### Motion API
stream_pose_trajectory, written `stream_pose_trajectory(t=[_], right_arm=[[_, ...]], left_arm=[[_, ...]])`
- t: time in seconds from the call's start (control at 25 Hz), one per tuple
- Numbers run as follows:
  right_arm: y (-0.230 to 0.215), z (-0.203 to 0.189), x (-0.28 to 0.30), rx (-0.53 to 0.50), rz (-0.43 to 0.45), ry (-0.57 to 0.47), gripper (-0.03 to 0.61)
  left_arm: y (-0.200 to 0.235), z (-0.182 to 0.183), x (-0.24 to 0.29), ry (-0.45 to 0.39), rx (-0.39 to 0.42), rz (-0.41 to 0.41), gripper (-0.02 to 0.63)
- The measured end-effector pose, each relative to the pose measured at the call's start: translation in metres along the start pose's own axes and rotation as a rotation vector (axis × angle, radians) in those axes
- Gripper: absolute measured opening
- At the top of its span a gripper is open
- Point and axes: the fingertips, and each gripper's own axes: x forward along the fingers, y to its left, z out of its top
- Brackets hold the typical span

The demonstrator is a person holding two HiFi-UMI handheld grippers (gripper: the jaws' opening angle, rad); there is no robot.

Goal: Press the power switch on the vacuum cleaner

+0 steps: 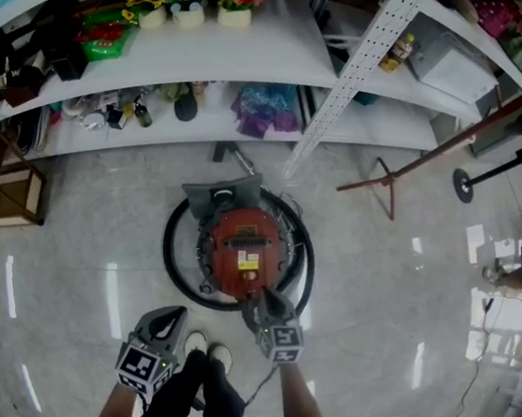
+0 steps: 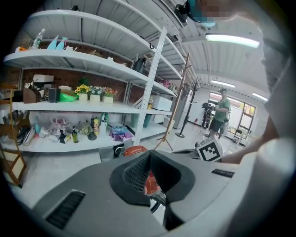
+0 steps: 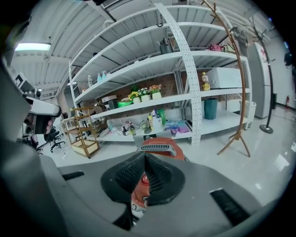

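Both claws have jaws together, empty; vacuum cleaner (image 1: pixel 244 243) sits just ahead of right claw (image 1: pixel 259 299), left claw (image 1: pixel 166 320) aside; heavy, rigid body likely withstands a closed-tip push

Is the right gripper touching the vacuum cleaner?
Cannot tell. Head view: the right gripper overlaps the vacuum cleaner at its near edge, height unclear; no view shows contact.

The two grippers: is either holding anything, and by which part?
Nothing is held. Left gripper and right gripper both have jaws shut and empty; the right one points at the red vacuum cleaner.
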Motion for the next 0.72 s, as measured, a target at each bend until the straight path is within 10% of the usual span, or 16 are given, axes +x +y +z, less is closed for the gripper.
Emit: stream_pose_trajectory(t=[0.72], right_arm=[[0.056, 0.086, -0.093, -0.033, 0.022, -0.068, 0.012]], left_arm=[[-0.043, 0.073, -0.049, -0.058, 0.026, -0.020, 0.009]])
